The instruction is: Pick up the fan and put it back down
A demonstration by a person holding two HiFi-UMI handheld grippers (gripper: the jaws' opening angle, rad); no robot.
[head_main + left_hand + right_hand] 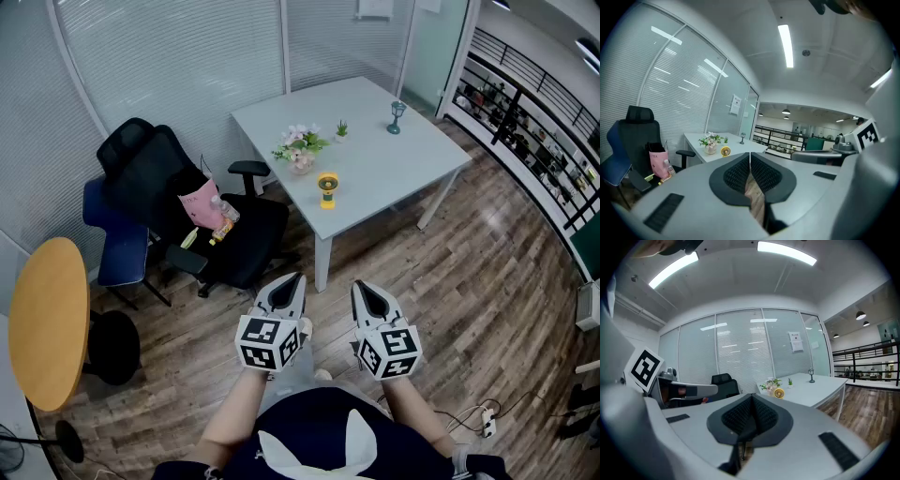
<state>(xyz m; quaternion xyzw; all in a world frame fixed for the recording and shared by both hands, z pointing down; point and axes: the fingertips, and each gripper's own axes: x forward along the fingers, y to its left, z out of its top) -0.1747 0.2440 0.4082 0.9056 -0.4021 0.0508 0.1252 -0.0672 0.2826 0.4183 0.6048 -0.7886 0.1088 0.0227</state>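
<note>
A small yellow fan (326, 187) stands upright near the front edge of the pale grey table (394, 159); it shows small in the left gripper view (725, 151) and the right gripper view (778, 393). My left gripper (293, 278) and right gripper (360, 286) hover side by side over the wooden floor, well short of the table. Both are shut with nothing between their jaws. In the left gripper view (750, 154) the pads meet; the right gripper (751, 397) looks the same.
A flower pot (302, 150), a tiny green plant (341, 128) and a small lantern (397, 115) share the table. A black office chair (197, 211) with a pink bag (204, 204) stands left of it, beside a blue chair (117, 239). A round yellow table (47, 319) sits at far left.
</note>
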